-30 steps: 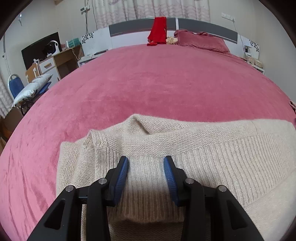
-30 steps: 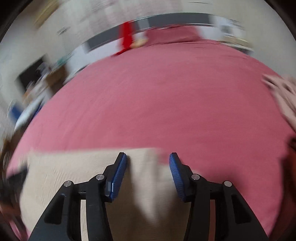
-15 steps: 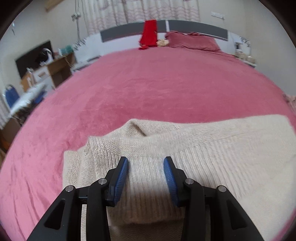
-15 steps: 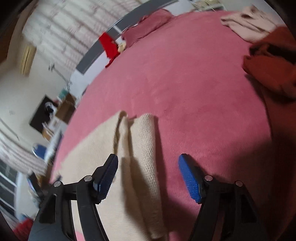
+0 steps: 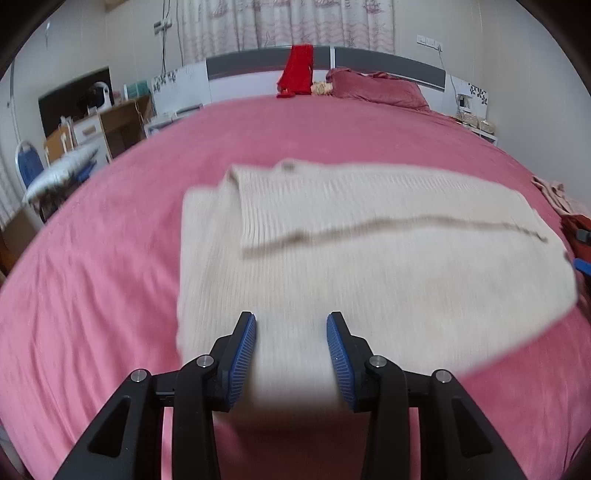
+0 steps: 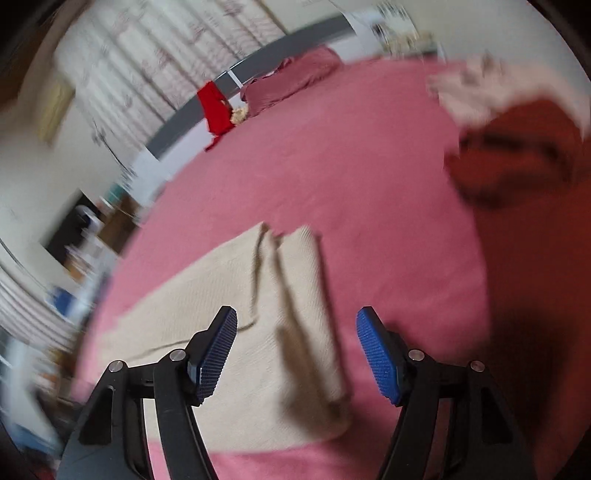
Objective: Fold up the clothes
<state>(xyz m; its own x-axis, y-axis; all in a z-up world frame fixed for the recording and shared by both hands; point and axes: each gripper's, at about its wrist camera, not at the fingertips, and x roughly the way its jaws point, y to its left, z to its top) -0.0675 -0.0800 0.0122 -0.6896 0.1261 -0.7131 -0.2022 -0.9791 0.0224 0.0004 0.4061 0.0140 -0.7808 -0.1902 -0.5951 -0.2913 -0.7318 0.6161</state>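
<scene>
Your left gripper and right gripper both gape empty above one cream sweater on the pink bedspread.

The bed wears a pink plush cover. Its grey headboard has a red garment draped over the middle, with a pink pillow just beside that and a small beige toy between them. Patterned curtains hang behind the headboard. Left of the bed stand a wooden desk, a dark screen and a blue chair. A white nightstand sits at the bed's right.
</scene>
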